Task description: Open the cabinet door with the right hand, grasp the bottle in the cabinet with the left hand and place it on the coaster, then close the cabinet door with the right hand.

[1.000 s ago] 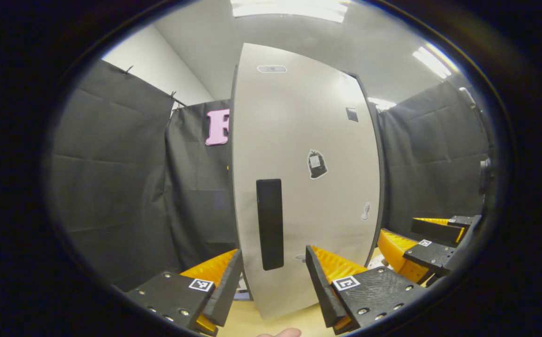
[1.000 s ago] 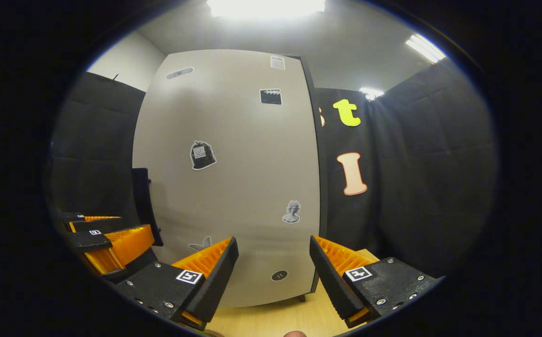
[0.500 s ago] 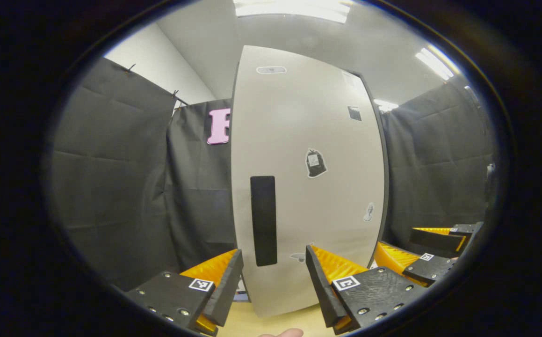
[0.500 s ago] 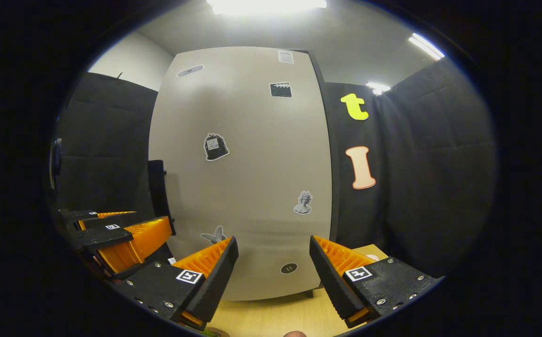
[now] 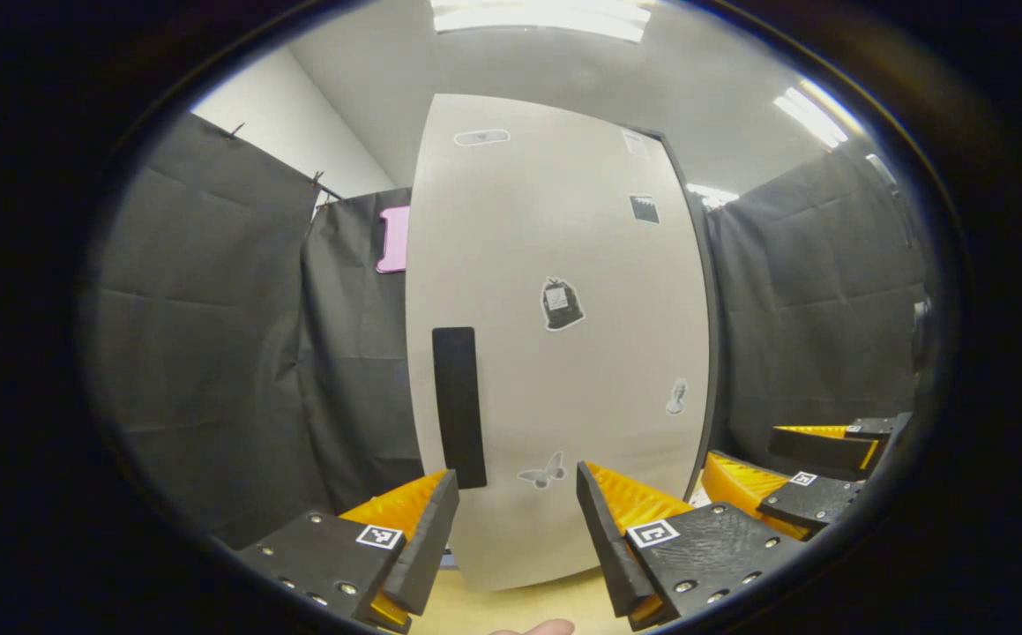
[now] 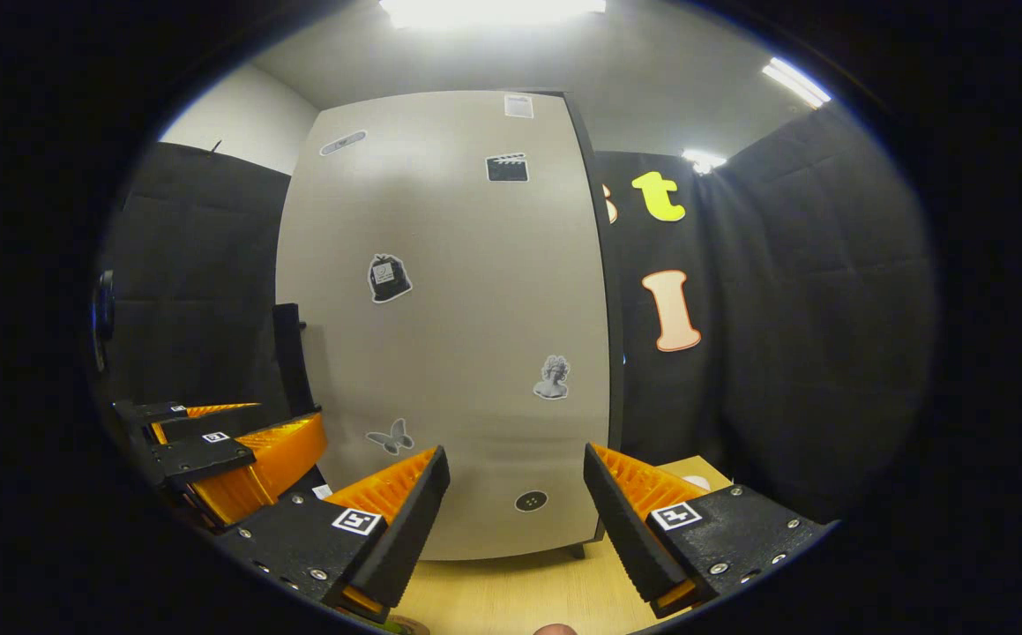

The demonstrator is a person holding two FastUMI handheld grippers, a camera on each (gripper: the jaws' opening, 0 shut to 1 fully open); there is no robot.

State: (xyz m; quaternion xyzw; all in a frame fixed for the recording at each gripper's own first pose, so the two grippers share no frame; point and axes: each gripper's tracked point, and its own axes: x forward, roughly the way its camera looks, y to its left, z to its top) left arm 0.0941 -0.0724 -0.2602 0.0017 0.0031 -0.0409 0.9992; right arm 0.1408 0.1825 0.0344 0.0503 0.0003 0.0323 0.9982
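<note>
Cabinet [image 6: 449, 353] stands on table [image 6: 519, 591], before cloth wall [image 6: 784, 335].

both gripper views face the closed cabinet door [image 5: 563, 353] closely, left view from left

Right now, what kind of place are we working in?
Likely a staged recording booth, not a home kitchen: black cloth walls hang on every side, a pale cabinet door dotted with stickers stands closed on a light wooden tabletop, and fluorescent ceiling lights glow overhead.
</note>
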